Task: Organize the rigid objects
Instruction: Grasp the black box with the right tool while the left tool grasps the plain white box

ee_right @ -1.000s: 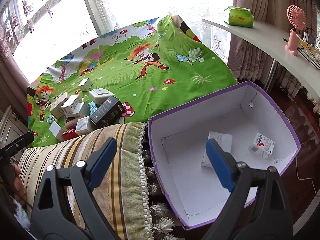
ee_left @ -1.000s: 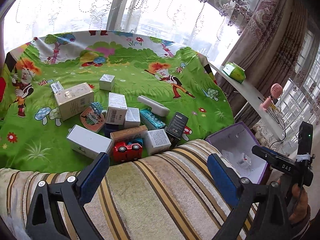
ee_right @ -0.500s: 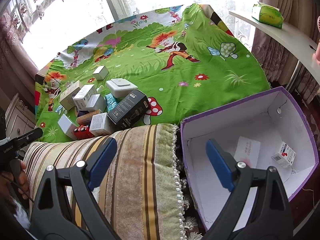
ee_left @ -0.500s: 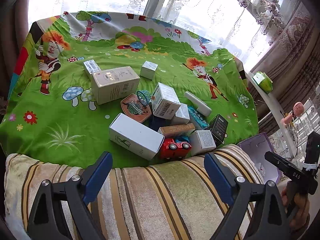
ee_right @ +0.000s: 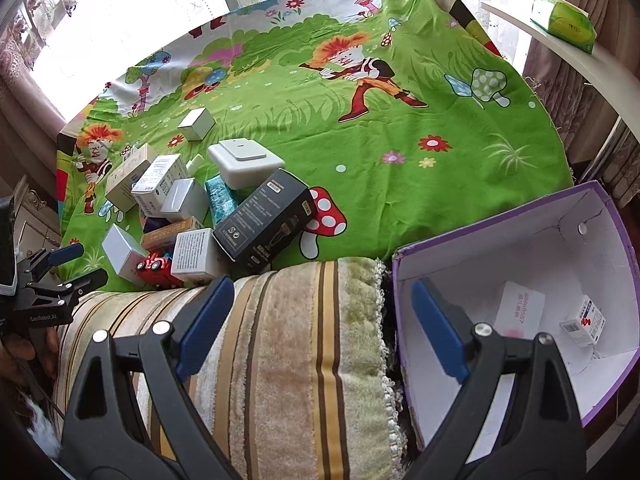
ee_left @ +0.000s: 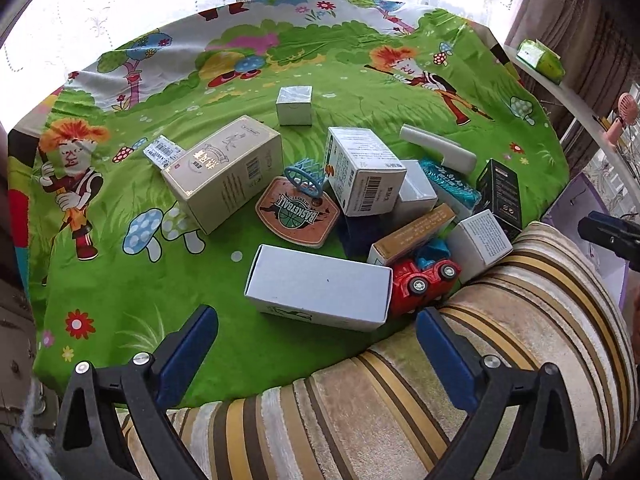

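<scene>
Green cartoon cloth [ee_left: 120, 292], white box [ee_left: 320, 286] beyond wide, empty, just-opening left fingers [ee_left: 188, 344]

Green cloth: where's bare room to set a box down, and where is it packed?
Bare: the green cloth right of the black box, toward the purple bin; also its far side beyond the small white cube. Packed: the pile around the red toy car by the striped cushion.

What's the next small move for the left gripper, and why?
Probably ease the left gripper down over the long white box: its jaws have just been opening, stand wide and empty, and that box lies nearest, just ahead between them. The purple bin holds only two items.
</scene>
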A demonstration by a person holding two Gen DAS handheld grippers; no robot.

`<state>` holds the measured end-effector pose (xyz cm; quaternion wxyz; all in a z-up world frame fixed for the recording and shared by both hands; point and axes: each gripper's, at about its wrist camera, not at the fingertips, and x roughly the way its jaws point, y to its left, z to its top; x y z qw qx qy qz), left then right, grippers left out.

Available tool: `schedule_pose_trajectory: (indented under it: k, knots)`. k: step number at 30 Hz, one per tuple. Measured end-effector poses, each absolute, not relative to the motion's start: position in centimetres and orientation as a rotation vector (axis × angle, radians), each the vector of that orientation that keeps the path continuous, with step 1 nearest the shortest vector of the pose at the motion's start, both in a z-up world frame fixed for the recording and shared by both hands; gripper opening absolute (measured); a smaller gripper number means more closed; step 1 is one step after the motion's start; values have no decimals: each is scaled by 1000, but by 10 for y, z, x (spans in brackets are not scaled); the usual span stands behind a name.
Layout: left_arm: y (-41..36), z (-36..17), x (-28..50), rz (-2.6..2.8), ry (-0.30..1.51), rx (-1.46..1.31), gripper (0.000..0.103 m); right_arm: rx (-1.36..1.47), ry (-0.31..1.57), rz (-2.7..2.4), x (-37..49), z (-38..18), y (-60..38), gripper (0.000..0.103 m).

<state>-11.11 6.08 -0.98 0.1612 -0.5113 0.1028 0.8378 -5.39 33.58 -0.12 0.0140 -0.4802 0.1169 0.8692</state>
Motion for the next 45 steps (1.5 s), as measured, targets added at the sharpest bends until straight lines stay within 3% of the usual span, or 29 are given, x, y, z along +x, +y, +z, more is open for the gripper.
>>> schedule_pose_trajectory:
  k: [8, 16, 18, 20, 30, 33, 37, 45]
  knots:
    - [71, -23, -127, 2322, 395, -1504, 103, -1531, 450, 2663, -91, -6, 330, 92]
    - [67, -36, -141, 2282, 363, -1558, 102, -1611, 495, 2602, -124, -18, 318, 92]
    - [67, -39, -142, 2270, 363, -1559, 98, -1622, 505, 2586, -130, -21, 315, 92]
    - [67, -39, -141, 2264, 363, -1555, 88, -1628, 516, 2567, -135, -23, 313, 92]
    - [58, -29, -134, 2348, 319, -1503, 87, -1679, 477, 2499, -149, -36, 302, 91]
    - [52, -23, -132, 2392, 272, -1480, 87, -1690, 469, 2482, -151, -39, 302, 84]
    - [46, -14, -126, 2443, 193, -1446, 87, -1710, 505, 2478, -150, -45, 304, 64]
    - [38, 1, -110, 2494, 31, -1376, 87, -1631, 554, 2518, -139, -38, 311, 45]
